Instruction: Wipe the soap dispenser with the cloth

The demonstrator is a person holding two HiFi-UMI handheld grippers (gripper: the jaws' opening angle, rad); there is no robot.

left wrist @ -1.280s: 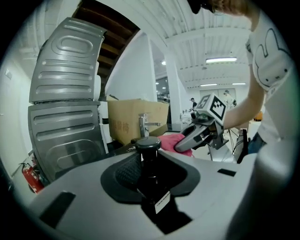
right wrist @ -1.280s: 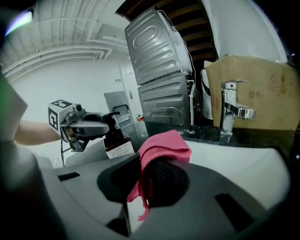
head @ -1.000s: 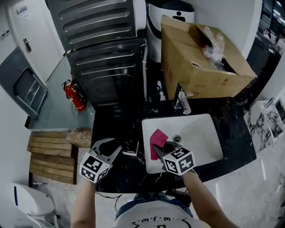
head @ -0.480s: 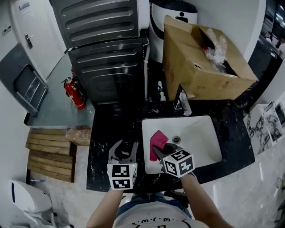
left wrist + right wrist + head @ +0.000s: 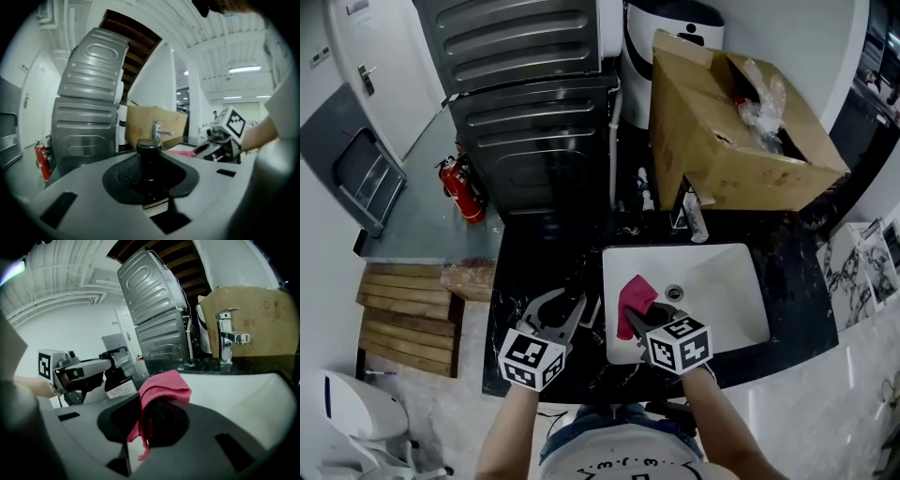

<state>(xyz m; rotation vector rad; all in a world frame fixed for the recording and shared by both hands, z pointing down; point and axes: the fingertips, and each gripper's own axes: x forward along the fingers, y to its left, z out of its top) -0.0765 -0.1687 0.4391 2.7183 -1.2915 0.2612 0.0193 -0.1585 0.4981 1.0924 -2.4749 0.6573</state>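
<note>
Two grippers in frame, both loaded.

Left gripper [image 5: 561, 305]: jaws have just been closing, with the soap dispenser [image 5: 151, 161] between them. Left gripper view shows the black bottle upright between the two pads, pump head on top and a pale label band low on its body. Both pads sit against its sides, at a partly closed width. Right gripper view confirms this, with the bottle clamped at the left gripper's tip. Position is over the black worktop [image 5: 534, 267], just left of the sink [image 5: 722, 305]. Cannot tell whether the bottle's base rests on the worktop.

Right gripper [image 5: 639, 317]: closed on the pink cloth [image 5: 633, 298]. The cloth is bunched between the pads. One fold stands above the jaws and a loose corner hangs below. Position is over the front left part of the white sink.

Relation: cloth and dispenser are near each other but apart, with no contact visible in any view. The sink's left rim lies between them in the head view.

Surroundings:
- Chrome tap [image 5: 689, 217] at the back edge of the sink.
- Open cardboard box [image 5: 741, 141] behind the tap, with clear plastic wrap showing inside.
- Grey ribbed appliance [image 5: 534, 94] behind the worktop.
- Red fire extinguisher [image 5: 459, 192] on the floor to its left.
</note>
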